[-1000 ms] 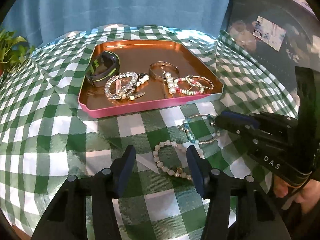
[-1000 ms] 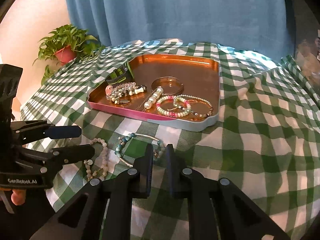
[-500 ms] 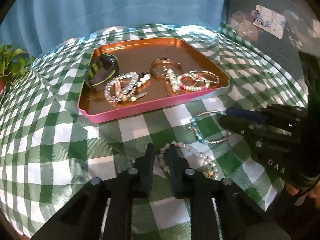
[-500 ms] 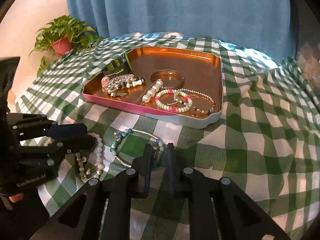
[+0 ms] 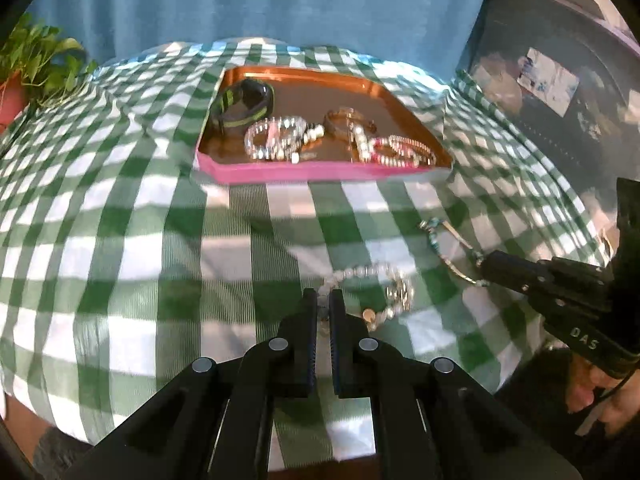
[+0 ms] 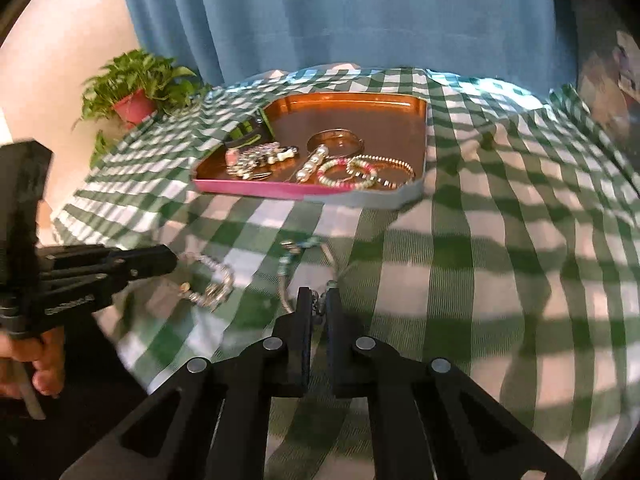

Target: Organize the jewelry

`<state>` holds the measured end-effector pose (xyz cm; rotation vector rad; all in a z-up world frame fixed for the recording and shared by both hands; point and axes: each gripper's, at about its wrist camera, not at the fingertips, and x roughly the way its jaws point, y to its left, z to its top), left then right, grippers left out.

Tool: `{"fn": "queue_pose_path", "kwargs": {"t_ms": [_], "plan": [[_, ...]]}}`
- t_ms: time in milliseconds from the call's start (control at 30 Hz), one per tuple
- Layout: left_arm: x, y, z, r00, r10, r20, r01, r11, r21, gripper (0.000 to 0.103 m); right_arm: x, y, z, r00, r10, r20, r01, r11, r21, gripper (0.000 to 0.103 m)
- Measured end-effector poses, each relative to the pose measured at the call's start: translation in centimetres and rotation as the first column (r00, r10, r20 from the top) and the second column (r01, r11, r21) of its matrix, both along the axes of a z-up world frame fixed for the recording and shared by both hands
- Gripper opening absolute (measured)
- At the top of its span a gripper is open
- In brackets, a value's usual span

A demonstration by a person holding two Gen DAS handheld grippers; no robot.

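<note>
Left wrist view: the left gripper (image 5: 324,298) had just closed its jaws, clamped on the pearl bracelet (image 5: 374,280) lying on the checked table (image 5: 120,240); the tray (image 5: 320,170) of jewelry sat beyond; a screen (image 5: 548,80) showed only here. Right wrist view: the right gripper (image 6: 318,298) had its jaws pinched on the teal bracelet (image 6: 298,252); the potted plant (image 6: 134,88) showed whole here.

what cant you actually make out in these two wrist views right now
- Left wrist view: where the left gripper pinches the pearl bracelet; its fingers cover that spot.
- Right wrist view: the right gripper is closed on the turquoise bracelet; motion blur smears the beads.
- Both views: jewelry overlapping in the tray is too small to count.
- Left wrist view: the potted plant is cut off at the edge.
</note>
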<state>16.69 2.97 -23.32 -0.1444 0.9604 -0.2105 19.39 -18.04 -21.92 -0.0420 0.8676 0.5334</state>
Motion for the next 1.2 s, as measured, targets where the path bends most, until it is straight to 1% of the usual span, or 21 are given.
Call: {"fn": "queue_pose_path", "kwargs": {"t_ms": [67,100,167,200,267,367,400,500,567,700,733,767,800,833,933,1000,1067,1100,1133,1200], "plan": [[-0.1,-0.1,0.1,1.0,-0.013,0.006,0.013,1.0,0.016,0.006,-0.5,0.0,-0.5,1.0,-0.005,-0.012,0.005,1.0,-0.009,0.005],[0.0,0.0,0.1,1.0,-0.008,0.003,0.008,1.0,0.014,0.008,-0.6,0.1,-0.7,1.0,-0.006,-0.021,0.005,1.0,-0.01,0.006],[0.4,0.2,0.2,1.0,0.003,-0.004,-0.003,1.0,0.002,0.008,-0.4,-0.2,-0.9,0.999,-0.026,-0.031,0.026,1.0,0.018,0.006],[0.6,0.1,0.2,1.0,-0.004,-0.003,0.004,1.0,0.008,0.009,-0.2,-0.2,-0.9,0.999,-0.028,-0.035,0.029,0.999,0.027,0.007],[0.9,-0.5,0.2,0.999,-0.033,0.011,0.032,0.999,0.04,0.01,0.2,-0.1,-1.0,0.999,-0.032,-0.025,0.033,0.999,0.031,0.007],[1.7,-1.5,0.1,0.995,-0.089,0.033,0.085,0.99,0.111,0.01,0.2,0.3,-1.0,0.999,-0.035,-0.002,0.035,0.999,0.007,0.006],[1.9,-1.5,0.1,0.995,-0.094,0.039,0.089,0.99,0.114,0.01,0.0,0.5,-1.1,0.999,-0.036,0.009,0.036,0.999,-0.006,0.006],[2.1,-1.3,-0.1,0.995,-0.093,0.032,0.09,0.992,0.089,0.008,-0.3,1.0,-1.1,0.998,-0.042,0.038,0.044,0.998,-0.038,0.005],[2.1,-1.2,-0.1,0.995,-0.089,0.036,0.086,0.993,0.083,0.007,-0.5,1.4,-1.1,0.997,-0.028,0.065,0.033,0.997,-0.075,0.005],[1.6,-1.3,-0.1,0.996,-0.082,0.043,0.078,0.992,0.1,0.006,-0.7,1.7,-1.0,0.996,-0.017,0.091,0.026,0.994,-0.106,0.005],[1.5,-1.2,-0.1,0.996,-0.079,0.03,0.076,0.993,0.091,0.006,-0.7,1.8,-1.0,0.995,-0.02,0.093,0.03,0.994,-0.109,0.005],[1.4,-0.9,0.2,0.997,-0.08,0.006,0.08,0.996,0.05,0.006,-0.7,1.8,-1.0,0.995,-0.027,0.095,0.037,0.993,-0.108,0.005],[1.2,-0.5,0.6,0.997,-0.074,0.002,0.074,0.997,0.016,0.006,-0.7,1.8,-1.0,0.995,-0.037,0.093,0.046,0.993,-0.104,0.005],[1.0,-0.3,0.9,0.998,-0.067,0.005,0.066,0.998,0.008,0.006,-0.9,1.6,-0.9,0.995,-0.048,0.089,0.057,0.994,-0.098,0.005],[0.2,-0.4,1.7,0.997,-0.073,0.002,0.073,0.997,0.027,0.006,-1.6,1.0,-0.3,0.995,-0.062,0.082,0.068,0.995,-0.074,0.005],[-0.3,-0.5,1.3,0.996,-0.085,-0.01,0.085,0.994,0.064,0.006,-2.0,0.5,0.0,0.994,-0.07,0.083,0.075,0.995,-0.06,0.005],[-0.3,-0.2,0.3,0.996,-0.082,-0.033,0.084,0.993,0.078,0.006,-2.0,0.3,-0.3,0.995,-0.075,0.069,0.08,0.995,-0.065,0.005],[-0.5,0.0,0.3,0.997,-0.081,-0.01,0.081,0.995,0.065,0.006,-1.9,0.3,-0.6,0.996,-0.072,0.053,0.075,0.995,-0.068,0.005],[-0.6,0.0,0.0,0.997,-0.081,-0.007,0.081,0.995,0.062,0.007,-1.7,0.3,-0.9,0.997,-0.063,0.035,0.066,0.995,-0.069,0.006],[-0.6,-0.3,-0.3,0.996,-0.085,-0.005,0.085,0.993,0.083,0.008,-1.7,0.4,-0.9,0.997,-0.061,0.046,0.065,0.995,-0.073,0.006]]}}
